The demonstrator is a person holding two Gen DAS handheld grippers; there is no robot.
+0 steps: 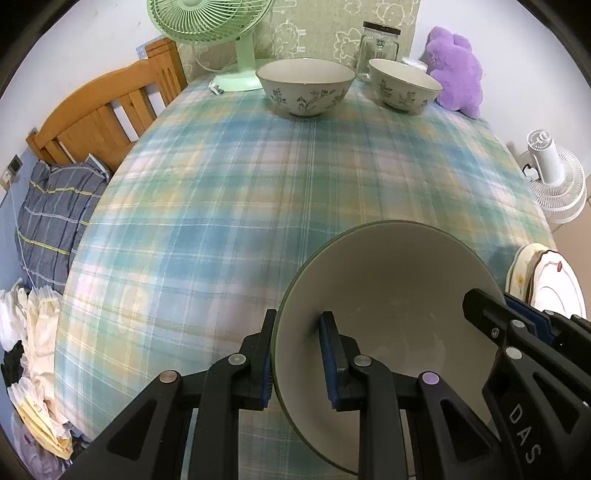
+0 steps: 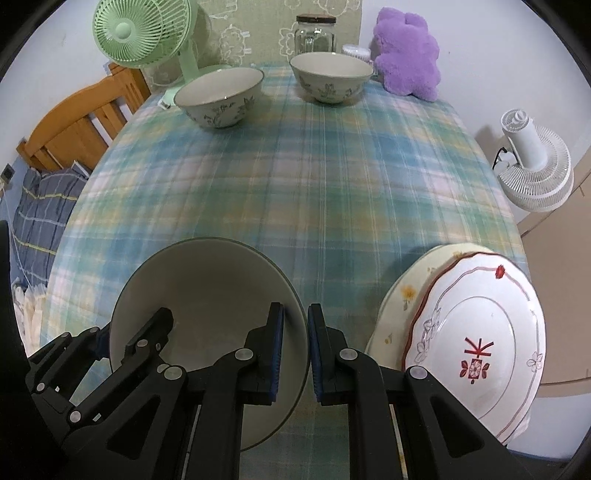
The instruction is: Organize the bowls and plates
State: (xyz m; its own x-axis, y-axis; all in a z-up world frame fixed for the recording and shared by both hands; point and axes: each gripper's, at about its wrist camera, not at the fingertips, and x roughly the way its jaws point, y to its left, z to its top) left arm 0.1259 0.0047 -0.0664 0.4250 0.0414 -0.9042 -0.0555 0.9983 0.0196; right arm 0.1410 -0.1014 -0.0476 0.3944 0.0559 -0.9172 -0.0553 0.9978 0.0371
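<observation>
Plaid cloth in blue, green and pale pink covers the bench (image 1: pixel 229 206) in front of you, with a wooden bed headboard (image 1: pixel 99 110) off to its left side. Your left tongs (image 1: pixel 297 360) are clamped on the near-left rim of a large grey-white ceramic bowl with a dark green edge (image 1: pixel 391 295), one pad outside the wall and one inside. Your right tongs (image 2: pixel 295 352) pinch the opposite rim of that same bowl, so you hold it between both hands at the near edge of the bench. Just to its right lies a white plate with red floral marks (image 2: pixel 480 332), stacked on a cream plate with yellow flowers (image 2: pixel 402 295). Far across the bench stand two floral-patterned ceramic bowls (image 1: pixel 304 86), well apart from the one you grip, near a mint-green desk fan (image 1: pixel 210 22), a glass jar (image 1: pixel 378 46) and a purple plush toy (image 1: pixel 456 70).
</observation>
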